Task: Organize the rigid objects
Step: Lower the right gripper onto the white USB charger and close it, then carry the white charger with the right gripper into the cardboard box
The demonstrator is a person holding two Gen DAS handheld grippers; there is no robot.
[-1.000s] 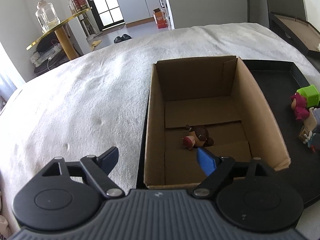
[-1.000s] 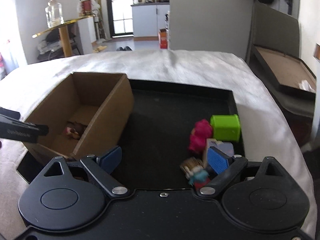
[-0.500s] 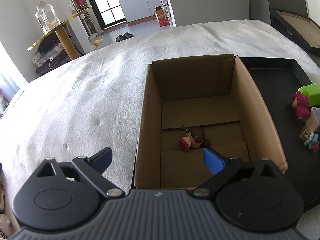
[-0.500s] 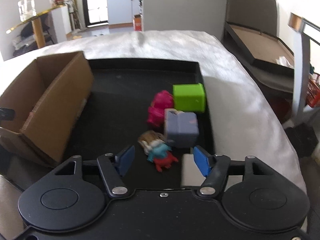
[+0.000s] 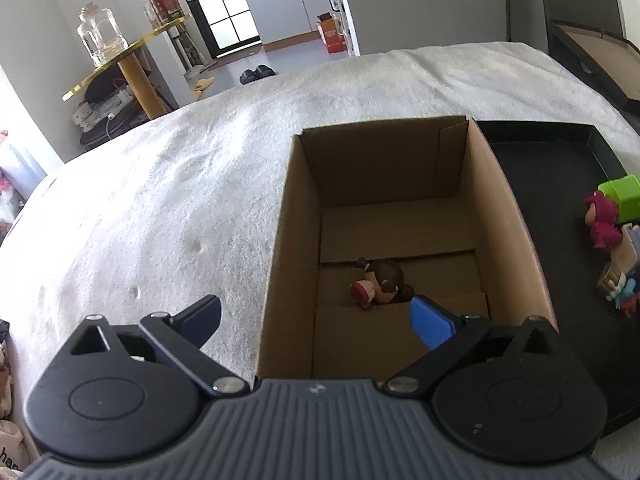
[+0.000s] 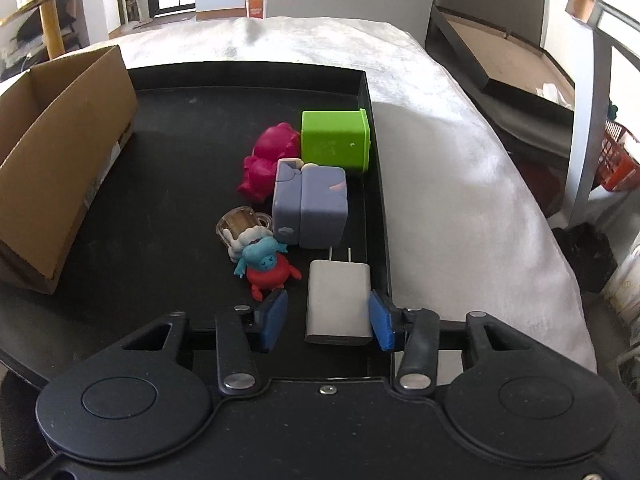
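Observation:
A cardboard box [image 5: 508,204] stands on the left part of a black tray [image 6: 168,184], with a brown-haired figurine [image 5: 380,284] lying inside. My left gripper [image 5: 316,316] is open and empty, straddling the box's near left wall. In the right wrist view a white wall charger [image 6: 338,300] lies on the tray between the fingers of my open right gripper [image 6: 328,322]; the right pad [image 6: 382,326] is at its side, the left pad apart. Beyond it lie a red and blue figure [image 6: 266,266], a small mug [image 6: 240,222], a lavender block [image 6: 310,206], a pink figure [image 6: 270,160] and a green cube [image 6: 336,140].
The tray lies on a white cloth-covered surface [image 5: 160,208]. The tray's right rim [image 6: 380,208] runs just right of the charger. The box also shows at the left in the right wrist view [image 6: 60,152]. A dark framed board [image 6: 508,56] leans at the far right.
My right gripper has moved right and down over the tray; the white charger now sits between its narrowed fingers. My left gripper has drifted a little left and back at the box.

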